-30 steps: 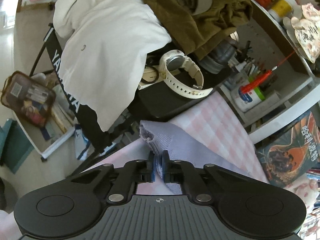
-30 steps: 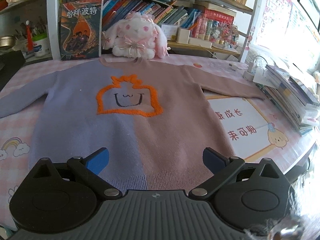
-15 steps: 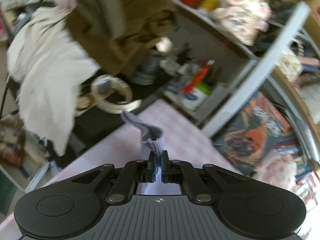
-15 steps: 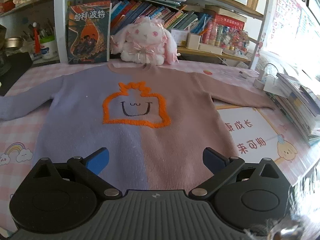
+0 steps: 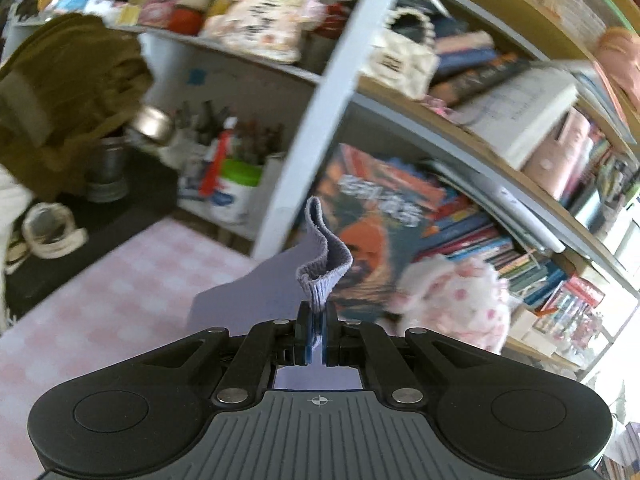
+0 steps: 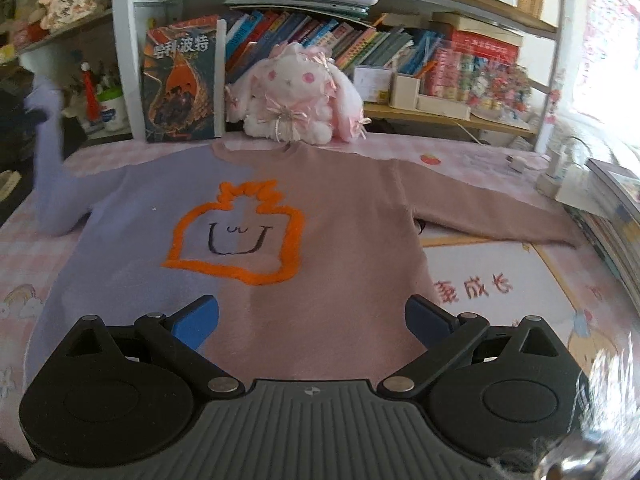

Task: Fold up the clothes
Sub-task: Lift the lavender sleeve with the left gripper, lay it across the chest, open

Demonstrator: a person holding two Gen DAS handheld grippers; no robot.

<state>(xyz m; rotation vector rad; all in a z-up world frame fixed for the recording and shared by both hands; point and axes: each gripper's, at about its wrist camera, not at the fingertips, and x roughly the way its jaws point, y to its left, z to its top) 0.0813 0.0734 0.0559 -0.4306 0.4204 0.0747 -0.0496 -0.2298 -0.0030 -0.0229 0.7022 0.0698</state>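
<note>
Left wrist view: left hand-held gripper (image 5: pixel 316 330) pinches the lilac sleeve cuff (image 5: pixel 320 270) of the sweater, jaws pressed tight on the ribbed edge. Cuff curls up just above the fingertips, lifted off the pink checked table (image 5: pixel 100 280); rest of sleeve drops below the gripper body, hidden. Background shelves w/ books blurred, titles hard to read.

Right wrist view: right hand-held gripper (image 6: pixel 312 320) spread wide, nothing between the fingers, hovering over the sweater (image 6: pixel 320 240) hem. Sweater lies flat, front up, half lilac, half dusty pink, orange outline on chest. Plush bunny (image 6: pixel 296 96) sits just behind the collar. Lilac sleeve rises at far left, blurred; left gripper not made out there.
</note>
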